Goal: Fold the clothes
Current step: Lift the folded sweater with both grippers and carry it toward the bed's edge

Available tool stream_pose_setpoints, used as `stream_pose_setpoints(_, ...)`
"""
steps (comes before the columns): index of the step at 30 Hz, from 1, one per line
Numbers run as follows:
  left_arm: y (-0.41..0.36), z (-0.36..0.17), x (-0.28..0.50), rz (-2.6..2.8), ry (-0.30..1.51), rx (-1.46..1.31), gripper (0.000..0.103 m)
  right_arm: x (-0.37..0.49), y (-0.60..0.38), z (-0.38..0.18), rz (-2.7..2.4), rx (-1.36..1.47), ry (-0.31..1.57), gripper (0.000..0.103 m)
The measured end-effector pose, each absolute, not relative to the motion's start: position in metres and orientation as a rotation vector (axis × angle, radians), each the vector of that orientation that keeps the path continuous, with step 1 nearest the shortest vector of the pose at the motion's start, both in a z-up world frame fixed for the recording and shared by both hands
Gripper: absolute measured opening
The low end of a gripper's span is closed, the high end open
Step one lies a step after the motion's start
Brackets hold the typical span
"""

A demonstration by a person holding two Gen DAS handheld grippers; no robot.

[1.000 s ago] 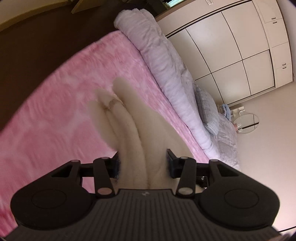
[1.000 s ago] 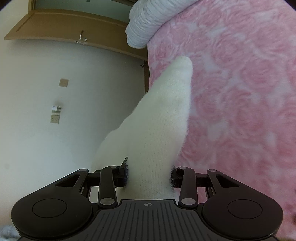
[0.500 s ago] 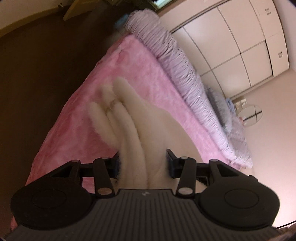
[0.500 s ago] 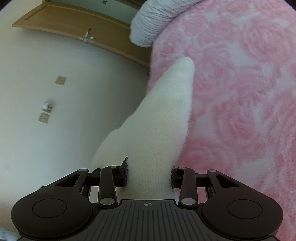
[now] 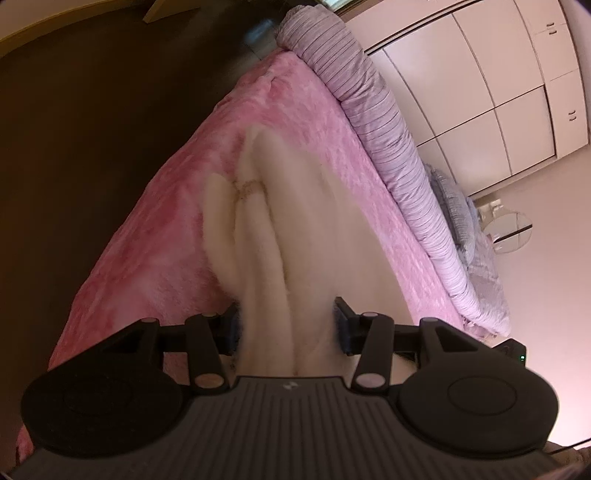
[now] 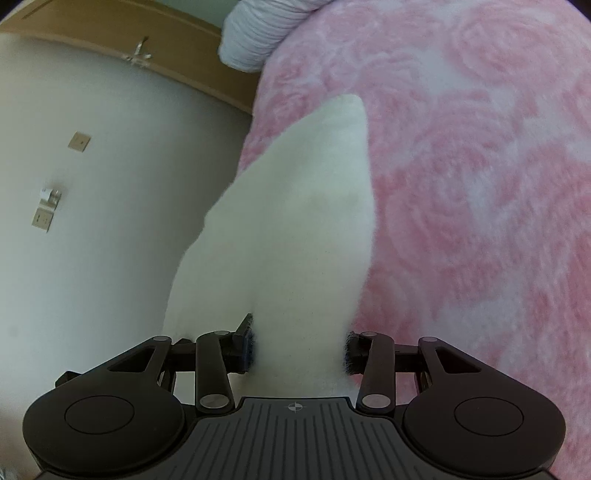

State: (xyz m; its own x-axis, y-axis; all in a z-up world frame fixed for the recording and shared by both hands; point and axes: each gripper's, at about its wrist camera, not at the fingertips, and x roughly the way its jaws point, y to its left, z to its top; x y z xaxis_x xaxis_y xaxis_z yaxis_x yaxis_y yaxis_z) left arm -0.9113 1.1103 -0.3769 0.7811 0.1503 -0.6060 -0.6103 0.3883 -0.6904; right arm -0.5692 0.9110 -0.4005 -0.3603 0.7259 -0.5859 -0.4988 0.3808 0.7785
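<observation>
Cream-white fuzzy knit fills the middle of both wrist views: a soft garment (image 5: 295,236) held up over a bed. The left gripper (image 5: 286,325) is clamped on a bunched part of it, the fabric pressed between the two blue-padded fingers (image 5: 341,326), and from there the knit hangs forward in several long folds, slightly blurred. A thin pinkish-gold band or trim (image 5: 249,186) crosses two of those folds near their far ends; what it is exactly cannot be told. The right gripper (image 6: 297,345) likewise pinches the garment (image 6: 295,229) between its dark pads (image 6: 246,345), and the cloth runs away from it as one broad, tapering panel ending in a rounded tip. Beneath the garment lies a plush pink blanket (image 5: 155,236) covering the bed, showing a pattern of paler roses in the right view (image 6: 480,184). Along the far side of the blanket stretches a long rolled duvet (image 5: 384,122), lilac with fine stripes; its pale end (image 6: 258,33) also shows at the top of the right view. Behind the duvet stands a wall of cream wardrobe doors (image 5: 498,85), and a small round mirror (image 5: 511,232) sits near the bed's far corner. On the right gripper's side there is a plain pale wall (image 6: 110,221) with small switch plates (image 6: 46,210) and a wooden door frame (image 6: 177,62). Dark floor (image 5: 92,129) lies beyond the bed's edge in the left view.
</observation>
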Motion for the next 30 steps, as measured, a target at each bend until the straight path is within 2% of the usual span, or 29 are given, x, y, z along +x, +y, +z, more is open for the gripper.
stream_pose_setpoints(2, 1.1, -0.362, -0.912, 0.532, 0.525, -1.023, 0.045, -0.572, 0.909, -0.395, 1.246, 0.186, 1.451, 0.05)
stream_pose_setpoints(5, 1.086, -0.339, -0.912, 0.566, 0.57, -0.95, 0.044, -0.57, 0.904, -0.374, 1.194, 0.121, 1.414, 0.05)
stream_pose_setpoints(6, 1.081, -0.331, -0.912, 0.578, 0.585, -0.925, 0.039, -0.568, 0.904, -0.359, 1.175, 0.088, 1.375, 0.05)
stream_pose_setpoints(8, 1.071, -0.316, -0.913, 0.6, 0.614, -0.875, 0.037, -0.57, 0.89, -0.331, 1.133, 0.038, 1.26, 0.05)
stream_pose_setpoints(12, 1.051, -0.286, -0.913, 0.642, 0.672, -0.775, 0.015, -0.589, 0.872, -0.287, 1.195, -0.144, 1.088, 0.048)
stream_pose_setpoints(13, 1.046, -0.278, -0.913, 0.653, 0.686, -0.75, 0.011, -0.598, 0.871, -0.281, 1.235, -0.207, 1.067, 0.043)
stream_pose_setpoints(14, 1.041, -0.271, -0.913, 0.66, 0.7, -0.725, 0.011, -0.607, 0.87, -0.275, 1.273, -0.271, 1.045, 0.038)
stream_pose_setpoints(19, 1.038, -0.309, -0.888, 0.657, 0.796, -0.651, 0.007, -0.655, 0.871, -0.301, 1.327, -0.465, 1.022, 0.03)
stream_pose_setpoints(23, 1.045, -0.322, -0.893, 0.655, 0.77, -0.691, 0.009, -0.677, 0.885, -0.341, 1.313, -0.608, 1.037, 0.03)
stream_pose_setpoints(29, 1.034, -0.299, -0.9, 0.714, 0.821, -0.686, 0.009, -0.673, 0.864, -0.319, 1.309, -0.534, 1.023, 0.03)
stream_pose_setpoints(30, 1.031, -0.299, -0.901, 0.732, 0.83, -0.686, 0.015, -0.673, 0.862, -0.314, 1.314, -0.518, 1.025, 0.03)
